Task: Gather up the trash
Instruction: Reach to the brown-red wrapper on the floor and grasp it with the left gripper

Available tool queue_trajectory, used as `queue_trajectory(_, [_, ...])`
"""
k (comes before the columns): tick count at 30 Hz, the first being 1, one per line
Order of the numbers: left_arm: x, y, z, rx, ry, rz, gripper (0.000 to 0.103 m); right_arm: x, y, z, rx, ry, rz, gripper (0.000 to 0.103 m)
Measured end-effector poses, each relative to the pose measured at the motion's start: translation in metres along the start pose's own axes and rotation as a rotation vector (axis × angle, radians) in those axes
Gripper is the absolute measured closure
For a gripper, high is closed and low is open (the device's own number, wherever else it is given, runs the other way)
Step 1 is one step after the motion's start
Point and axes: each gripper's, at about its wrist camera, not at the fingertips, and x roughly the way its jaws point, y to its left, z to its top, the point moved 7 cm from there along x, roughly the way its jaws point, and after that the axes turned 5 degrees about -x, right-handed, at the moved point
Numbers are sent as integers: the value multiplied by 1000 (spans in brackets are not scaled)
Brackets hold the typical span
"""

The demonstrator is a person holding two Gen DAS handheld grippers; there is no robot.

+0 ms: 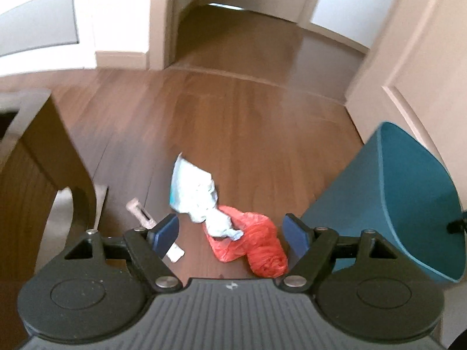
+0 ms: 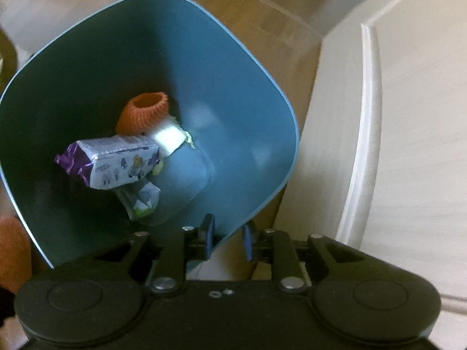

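**Trash pickup: left jaws wide over floor litter, right jaws straddling bin rim**

Landmark = teal trash bin [image 1: 388,204], right side of the left wrist view, tilted.

Left of the bin, going left to right on the wood floor [image 1: 233,122]:
- wooden furniture leg [image 1: 58,157], far left, well apart from the bin
- small pinkish tube-like item [image 1: 140,210], partly hidden behind the left finger; type unclear
- crumpled white/light-blue plastic wrapper [image 1: 195,192], mid-floor
- red-orange plastic bag [image 1: 256,245], touching the wrapper's lower end, just beside the bin's base

Left hand-held gripper [image 1: 230,233]: jaws spread wide, nothing between the pads, above the wrapper and bag.

Right wrist view, inside the bin [image 2: 233,87]: purple-and-white snack packet [image 2: 116,163] at left, orange foam fruit net [image 2: 143,113] behind it, white folded wrapper [image 2: 143,201] below the packet, all at the bottom.

Right hand-held gripper [image 2: 226,242]: jaws narrow, one finger inside the bin's near rim, one outside. Rim sits between them; the outer pad appears clear of the wall, so no firm grip is visible.
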Motion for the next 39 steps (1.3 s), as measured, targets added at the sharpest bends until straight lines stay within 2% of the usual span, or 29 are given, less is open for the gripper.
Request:
queue_trajectory(2, [6, 6, 0, -16, 7, 2, 25, -6, -4, -1, -21, -14, 11, 74])
queue_trajectory(6, [9, 4, -4, -5, 13, 7, 25, -27, -24, 3, -80, -85, -7, 50])
queue_trajectory(8, [15, 2, -8, 12, 15, 16, 25, -37, -35, 15, -105, -134, -27, 41])
queue_trajectory(10, [16, 2, -11, 21, 23, 23, 25, -44, -42, 33, -123, -184, -15, 39])
queue_trajectory(12, [22, 4, -15, 17, 36, 28, 25, -40, -41, 50, -167, -209, 32, 29])
queue_trajectory(16, [34, 12, -21, -9, 66, 41, 25, -7, -35, 80, -231, -190, 68, 29])
queue_trajectory(19, [41, 18, -27, -13, 85, 55, 25, 15, -32, 97, -184, -189, 97, 35])
queue_trajectory(20, [44, 19, -29, -13, 93, 59, 25, 21, -31, 101, -169, -190, 115, 42])
queue_trajectory(21, [46, 20, -31, -9, 97, 62, 25, 26, -30, 103, -162, -182, 116, 54])
queue_trajectory(23, [49, 21, -34, 11, 98, 76, 25, 37, -27, 105, -163, -165, 91, 69])
queue_trajectory(26, [58, 26, -42, 41, 110, 98, 25, 43, -24, 105, -163, -168, 53, 79])
queue_trajectory(30, [79, 35, -59, 38, 164, 113, 25, 41, -23, 97, -128, -180, 33, 78])
queue_trajectory(33, [98, 36, -77, 62, 211, 85, 25, 40, -26, 84, -95, -148, 26, 81])
queue_trajectory(39, [145, 19, -127, 203, 320, 57, 25, 33, -38, 35, 42, -75, -20, 86])
